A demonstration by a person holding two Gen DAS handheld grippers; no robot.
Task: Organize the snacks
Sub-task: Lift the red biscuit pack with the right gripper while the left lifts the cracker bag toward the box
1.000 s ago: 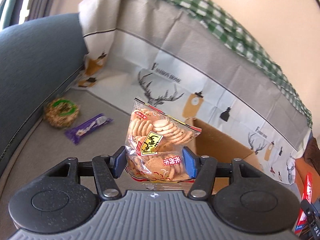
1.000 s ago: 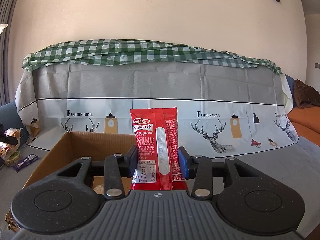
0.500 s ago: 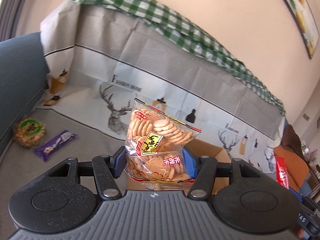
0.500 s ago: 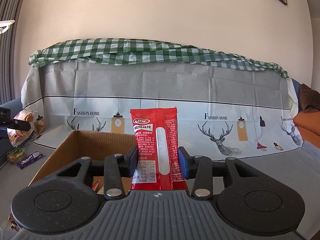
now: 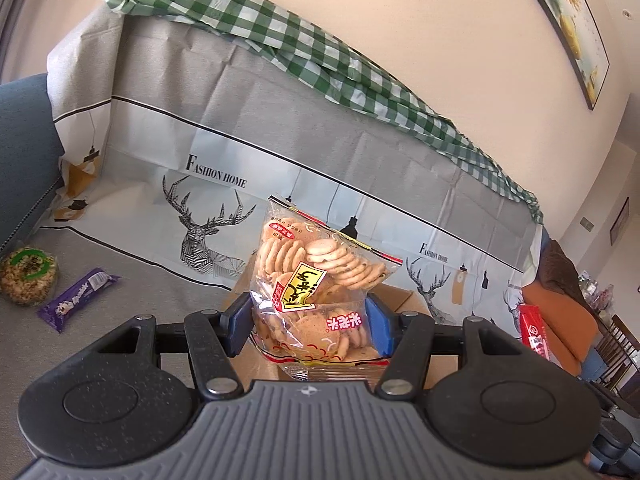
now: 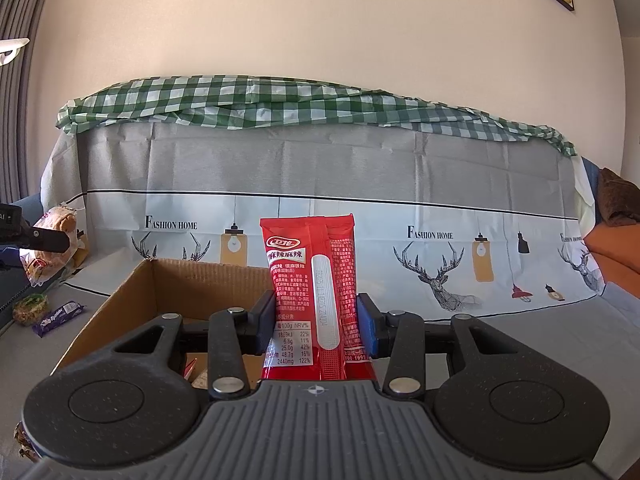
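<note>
1. Right now my left claw [image 5: 308,322] is clamped on a clear crinkly bag of round rice crackers [image 5: 316,292], its blue pads pressing both sides, the bag upright above the near edge of the open brown cardboard box [image 5: 404,298].
2. My right claw [image 6: 316,322] is clenched on a tall red foil snack packet [image 6: 312,296], held upright over the same cardboard box [image 6: 176,284], whose inside wall shows just behind the fingers.
3. Inside the box, low under the right claw, I can make out a bit of red wrapper and something pale, so I judge that at least a couple of snacks are already packed; what they are I cannot tell.
4. Further out, on the grey covered sofa seat [image 5: 132,280], a round puffed-grain cake with a green label [image 5: 28,276] and a purple wrapped chocolate bar [image 5: 78,294] lie just beside each other, well apart from the box.
5. I reckon I am around the middle of the job: two snacks are in hand and not yet dropped in, and those two on the seat are left to fetch.
</note>
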